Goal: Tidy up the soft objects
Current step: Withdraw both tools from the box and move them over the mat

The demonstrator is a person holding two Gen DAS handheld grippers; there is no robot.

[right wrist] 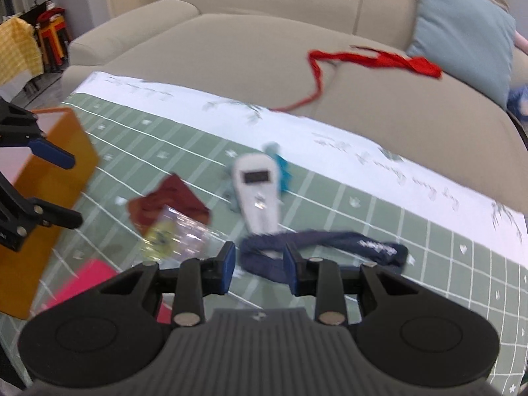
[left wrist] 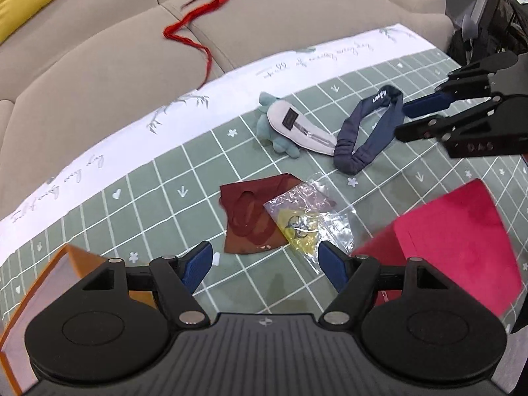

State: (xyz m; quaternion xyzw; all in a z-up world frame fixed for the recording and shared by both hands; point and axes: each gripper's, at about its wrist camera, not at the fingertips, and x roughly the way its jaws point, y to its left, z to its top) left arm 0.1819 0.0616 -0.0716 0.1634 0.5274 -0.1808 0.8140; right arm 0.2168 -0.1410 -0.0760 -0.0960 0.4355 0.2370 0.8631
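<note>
Right wrist view puts your right gripper over the near end of the navy headband, jaws partly apart and empty, the loop's end showing in the gap but no pad on it. Your left gripper is wide apart, holding nothing, just short of the clear plastic packet that overlaps the maroon cloth.

Take the headband as your landmark. Touching its far-left side lies the white pouch, on top of a teal plush toy. Close carelessly and, in my judgement, you may drag the pouch along or pinch only one layer, so the band sags and slips. The packet looks slick and could skid.

Everything sits on a green grid tablecloth with a white lettered border. Beyond the headband stands a beige sofa with a red ribbon on it. Nearer you: a pink box and an orange box.
</note>
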